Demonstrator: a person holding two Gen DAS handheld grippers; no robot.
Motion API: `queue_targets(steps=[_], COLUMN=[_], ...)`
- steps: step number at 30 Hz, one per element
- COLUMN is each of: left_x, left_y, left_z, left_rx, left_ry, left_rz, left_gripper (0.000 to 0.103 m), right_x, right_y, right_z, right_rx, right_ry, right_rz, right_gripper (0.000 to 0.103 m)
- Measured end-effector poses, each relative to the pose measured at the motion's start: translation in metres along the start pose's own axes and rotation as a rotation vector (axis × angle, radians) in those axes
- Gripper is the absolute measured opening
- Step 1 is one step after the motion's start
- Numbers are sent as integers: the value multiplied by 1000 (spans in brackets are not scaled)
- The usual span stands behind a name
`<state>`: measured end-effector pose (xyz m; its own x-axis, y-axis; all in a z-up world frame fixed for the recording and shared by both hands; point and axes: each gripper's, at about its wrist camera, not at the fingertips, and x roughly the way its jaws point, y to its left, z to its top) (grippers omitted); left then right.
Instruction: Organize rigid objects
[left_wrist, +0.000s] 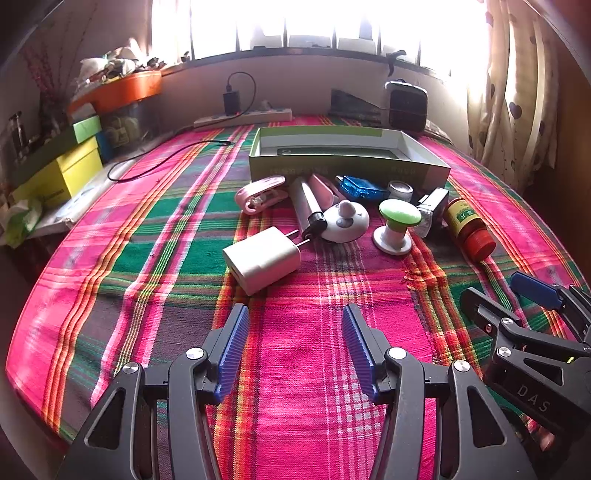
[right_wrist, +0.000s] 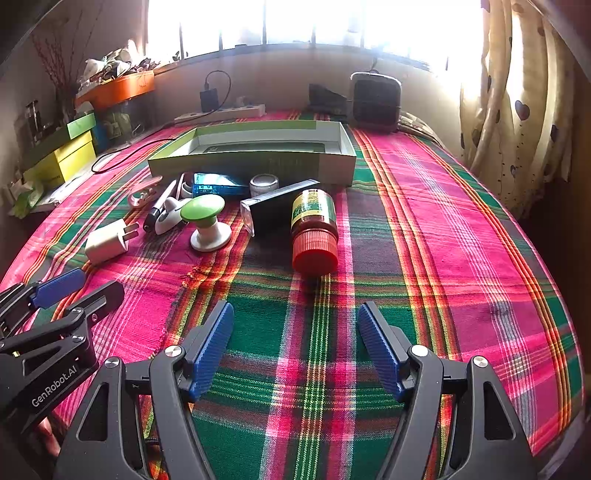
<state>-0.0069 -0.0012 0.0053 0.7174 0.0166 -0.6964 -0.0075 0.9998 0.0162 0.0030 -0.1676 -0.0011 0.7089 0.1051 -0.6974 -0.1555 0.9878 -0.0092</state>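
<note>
On the plaid cloth (right_wrist: 424, 229) covering the bench, a cluster of small rigid things lies in front of an open green box (right_wrist: 255, 162), which sits at 12 o'clock from the left tongs (left_wrist: 295, 347). Both the left tongs and the right tongs (right_wrist: 295, 347) hover low over bare cloth with their blue pads spread apart, gripping nothing. In the left wrist view, a white charger plug (left_wrist: 262, 258) lies nearest, at 11 o'clock, its prongs touching a dark pen-like cylinder (left_wrist: 308, 206). A green-topped knob (left_wrist: 397, 221) stands at 1 o'clock, beside a white round piece (left_wrist: 345, 221). A red-capped bottle (right_wrist: 314, 229) lies on its side at 12 o'clock from the right tongs, cap toward the camera, touching a dark flat case (right_wrist: 277, 210). A blue case (right_wrist: 218, 184) and a small round tin (right_wrist: 264, 182) crowd against the box's front wall. A power strip (left_wrist: 243, 117) lies beyond, under the window.
</note>
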Motion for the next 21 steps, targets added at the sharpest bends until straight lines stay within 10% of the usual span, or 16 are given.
queue_targets(steps=[21], left_x=[1], left_y=[0], left_z=[-2], left_rx=[0], left_ry=[-2], left_rz=[1], left_gripper=[52], right_x=[-1], right_y=[0], right_z=[0], right_rx=[1], right_ry=[-4], right_rz=[-1], right_gripper=[70])
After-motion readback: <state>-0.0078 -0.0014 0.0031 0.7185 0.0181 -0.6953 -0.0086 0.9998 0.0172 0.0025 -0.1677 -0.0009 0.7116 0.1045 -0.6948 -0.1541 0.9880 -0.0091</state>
